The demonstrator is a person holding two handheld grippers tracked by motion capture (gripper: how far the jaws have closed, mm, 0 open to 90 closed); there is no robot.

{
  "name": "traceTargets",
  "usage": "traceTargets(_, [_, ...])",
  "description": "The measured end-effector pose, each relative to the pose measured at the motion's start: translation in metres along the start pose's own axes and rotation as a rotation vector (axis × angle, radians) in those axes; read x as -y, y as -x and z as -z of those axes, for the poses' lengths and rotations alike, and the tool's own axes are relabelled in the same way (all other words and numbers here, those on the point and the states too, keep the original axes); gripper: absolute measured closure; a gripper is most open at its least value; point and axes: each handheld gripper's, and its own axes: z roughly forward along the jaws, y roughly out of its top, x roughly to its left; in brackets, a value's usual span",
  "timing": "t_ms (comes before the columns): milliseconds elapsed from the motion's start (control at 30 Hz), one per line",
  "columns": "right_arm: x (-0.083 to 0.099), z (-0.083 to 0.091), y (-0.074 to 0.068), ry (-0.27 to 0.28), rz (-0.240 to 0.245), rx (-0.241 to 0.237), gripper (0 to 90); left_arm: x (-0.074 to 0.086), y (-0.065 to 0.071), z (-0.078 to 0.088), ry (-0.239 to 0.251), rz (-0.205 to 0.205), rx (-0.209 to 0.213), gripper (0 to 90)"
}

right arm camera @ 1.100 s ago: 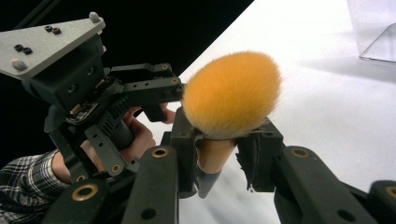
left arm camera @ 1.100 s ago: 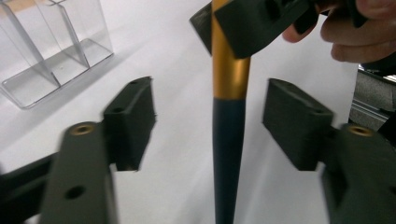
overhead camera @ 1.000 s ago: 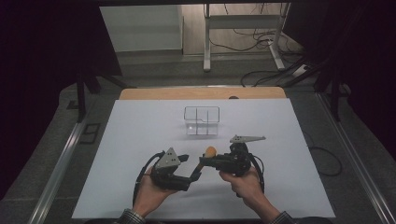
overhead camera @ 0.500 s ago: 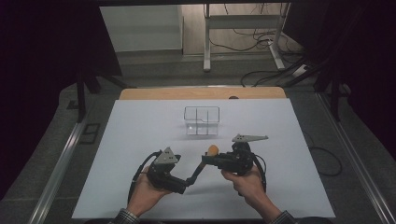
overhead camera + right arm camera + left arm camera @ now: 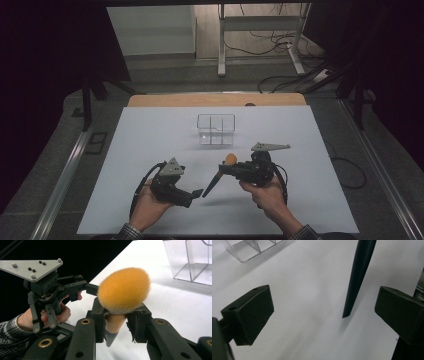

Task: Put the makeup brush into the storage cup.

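Note:
A makeup brush with an orange head (image 5: 230,159) and a thin black handle (image 5: 212,184) is clamped at its ferrule by my shut right gripper (image 5: 227,168), handle slanting down to the left. The bristles (image 5: 123,290) bulge above the right gripper (image 5: 116,322) and its pads. My left gripper (image 5: 197,193) sits just left of the handle tip. Its jaws have just been opening; the left gripper (image 5: 324,307) stands wide, with the handle tip (image 5: 358,272) between the pads and touching neither. A clear divided organizer (image 5: 216,129) stands farther back.
A white sheet (image 5: 150,145) covers the table, with a wooden strip (image 5: 215,100) along the far edge. The organizer's corner (image 5: 249,250) lies ahead of the left gripper, and its clear wall (image 5: 192,262) is at the right gripper view's upper right. Dark floor and cables surround the table.
The left gripper's jaws have spread and let go of the brush handle, and the left hand drew slightly left. The right hand and the brush have stayed put.

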Motion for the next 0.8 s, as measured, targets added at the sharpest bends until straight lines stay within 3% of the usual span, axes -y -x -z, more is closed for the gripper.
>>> traceTargets(467, [-0.004,0.007,0.004,0.015,0.024,0.046,68.7,0.009,-0.006,0.008,-0.015,-0.012,-0.053,1.1])
traceTargets(800, [-0.007,0.012,0.007,0.022,0.032,0.071,68.7,0.015,-0.014,0.016,-0.018,0.006,-0.076,1.0])
